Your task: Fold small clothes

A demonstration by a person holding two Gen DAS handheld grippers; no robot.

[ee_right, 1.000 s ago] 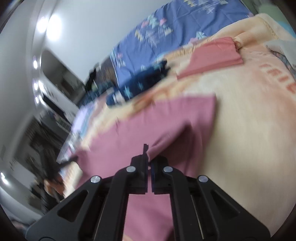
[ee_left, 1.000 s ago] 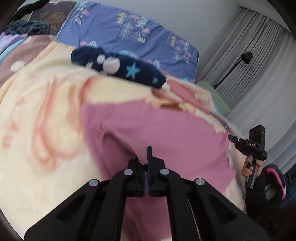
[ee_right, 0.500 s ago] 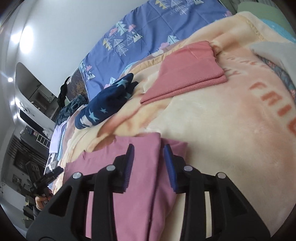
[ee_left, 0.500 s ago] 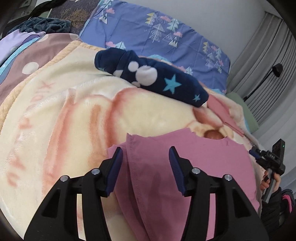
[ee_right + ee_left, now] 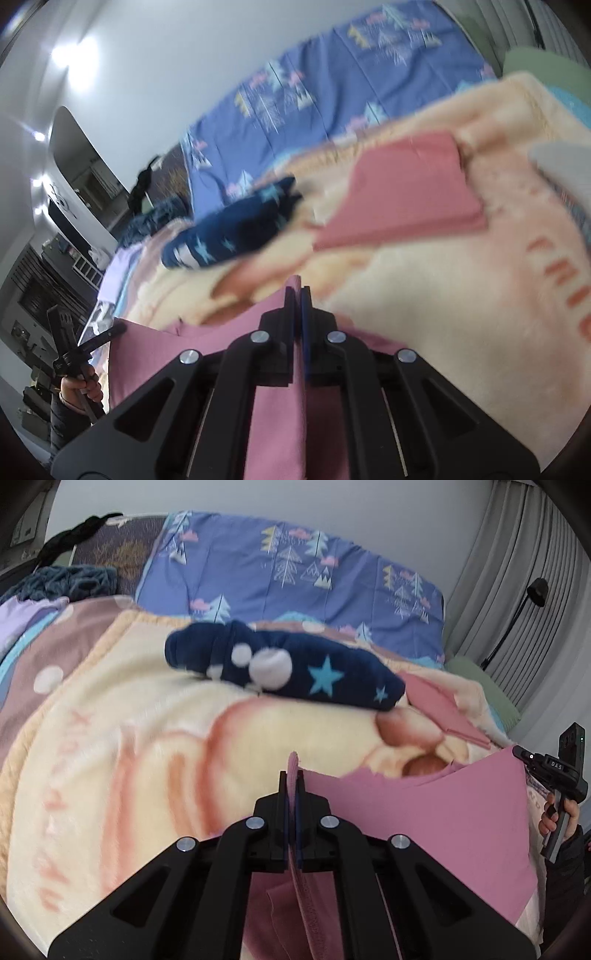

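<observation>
- Here the left gripper (image 5: 294, 794) has its fingers (image 5: 282, 805) pressed together on an edge of the pink garment (image 5: 436, 819), a tip of cloth poking up above them.
- The right gripper (image 5: 297, 314) is likewise clamped on another edge of the same pink garment (image 5: 273, 413), cloth running down between its fingers (image 5: 306, 325).
- The garment hangs between the two grippers above the cream blanket (image 5: 155, 746) on the bed, its lower part trailing toward the cameras.
- Beyond it, a navy star-printed piece (image 5: 295, 664) lies on the blanket, with a folded salmon-pink garment (image 5: 402, 192) just beside it.
- A blue tree-patterned pillow (image 5: 295, 572) sits at the head of the bed.
</observation>
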